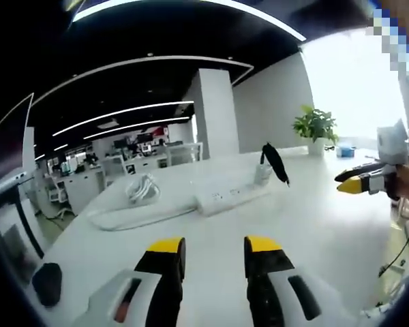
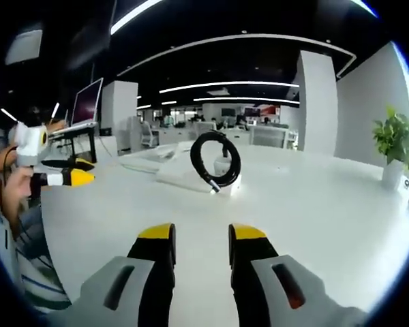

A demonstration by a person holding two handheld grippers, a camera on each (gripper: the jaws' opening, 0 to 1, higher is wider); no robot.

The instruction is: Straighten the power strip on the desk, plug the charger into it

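One white power strip (image 1: 226, 196) lies mid-surface (image 1: 313, 231), long axis slanting up toward the one charger (image 1: 262, 173) with its coiled black cable (image 2: 215, 159) at its right end, while both left gripper (image 1: 215, 246) and right gripper (image 2: 202, 234) hover with jaws apart, empty.

No text, label, brand, number or sign is legible anywhere; the distant office screens are too small and blurred to read.
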